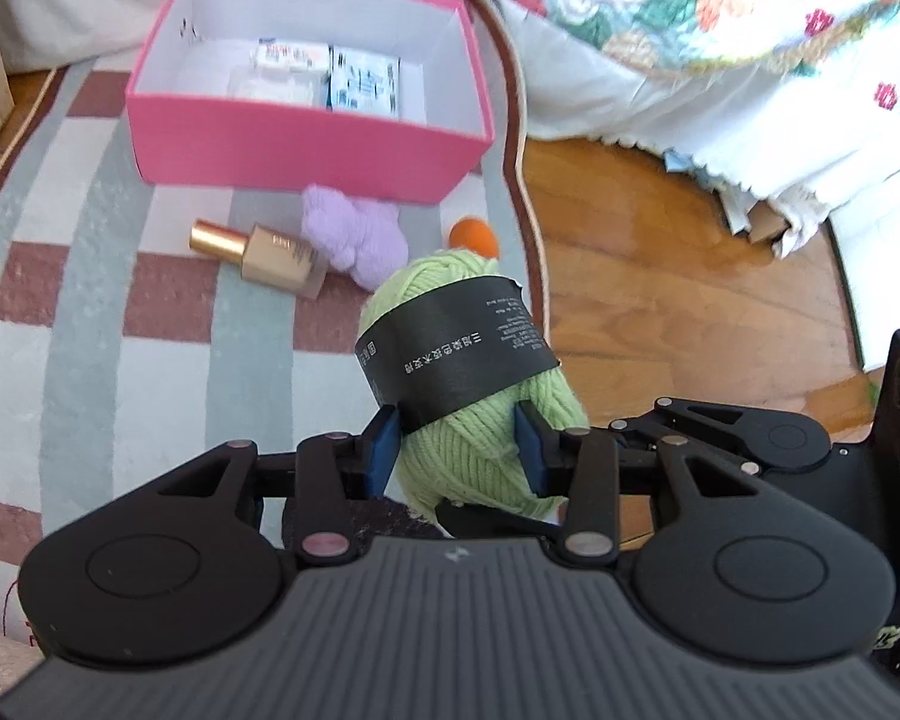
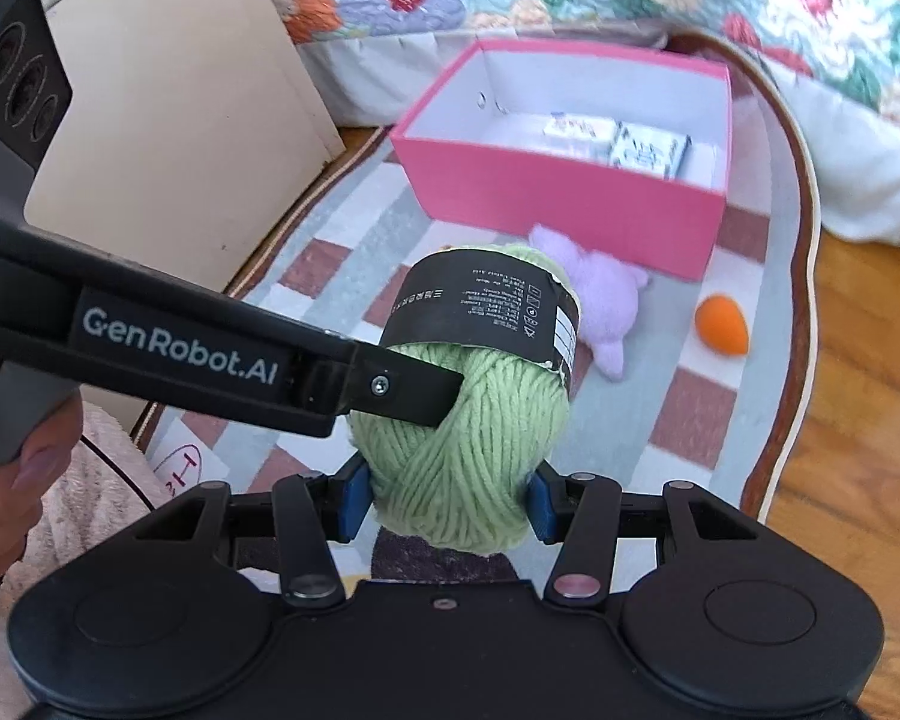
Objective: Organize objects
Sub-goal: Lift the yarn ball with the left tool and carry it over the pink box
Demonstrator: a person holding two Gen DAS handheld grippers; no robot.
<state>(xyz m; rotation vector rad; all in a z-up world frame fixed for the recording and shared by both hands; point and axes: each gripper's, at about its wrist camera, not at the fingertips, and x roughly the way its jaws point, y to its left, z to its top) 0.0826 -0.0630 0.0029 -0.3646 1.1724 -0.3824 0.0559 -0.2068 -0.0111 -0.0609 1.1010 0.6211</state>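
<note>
I've got the green yarn ball w/ black paper band (image 1: 474, 384) pinched by both grippers, left gripper (image 1: 459, 450) and right gripper (image 2: 450, 501), above the striped rug (image 1: 78, 312), near the pink cardboard box (image 1: 306, 150). Risk: soft yarn slips if the two pull apart.

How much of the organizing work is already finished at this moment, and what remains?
Done: two small packaged items already lie inside the pink box. In hand: the green yarn ball is gripped by both the left gripper and the right gripper, above the rug. Left: the gold-capped bottle, the purple plush toy and the orange sponge lie on the checked rug.
</note>
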